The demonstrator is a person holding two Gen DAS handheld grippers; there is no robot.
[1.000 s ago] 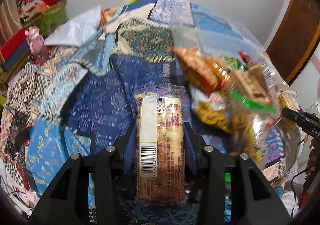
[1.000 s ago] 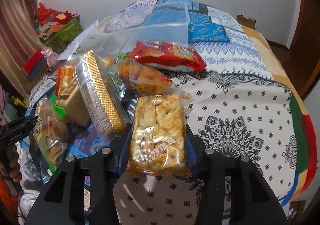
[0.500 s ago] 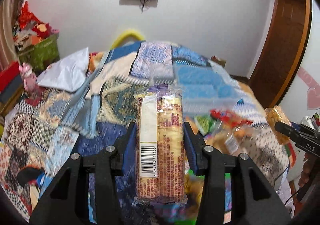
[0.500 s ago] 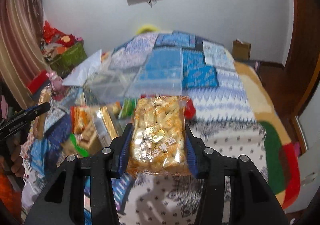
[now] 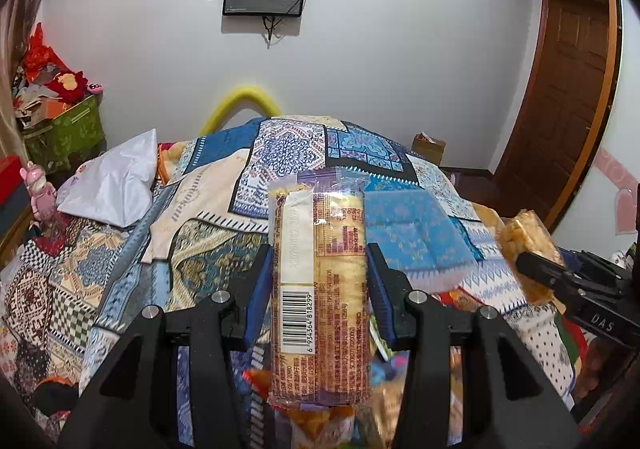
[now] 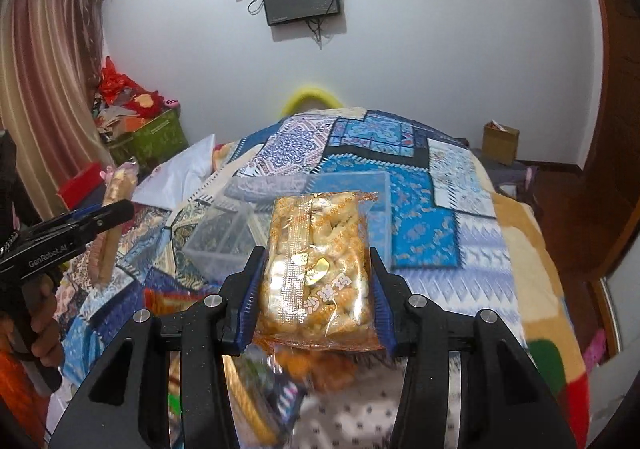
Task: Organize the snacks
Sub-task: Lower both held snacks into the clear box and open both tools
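The left gripper [image 5: 318,287] pinches a long wafer pack [image 5: 319,297] upright between its jaws, barcode facing the camera. The right gripper [image 6: 316,285] has its jaws clamped on a bag of puffed snacks [image 6: 318,273]. Ahead of both jaws, a clear box [image 6: 280,217] sits on the bed [image 6: 460,249]; loose snacks [image 6: 256,401] lie below.

A big bed [image 6: 520,233] fills the middle of the frame, covered in blue patchwork blankets. A clear plastic box [image 6: 240,225] sits on it, center. A white pillow [image 5: 116,185] lies at left (snack bags low down look blurry).
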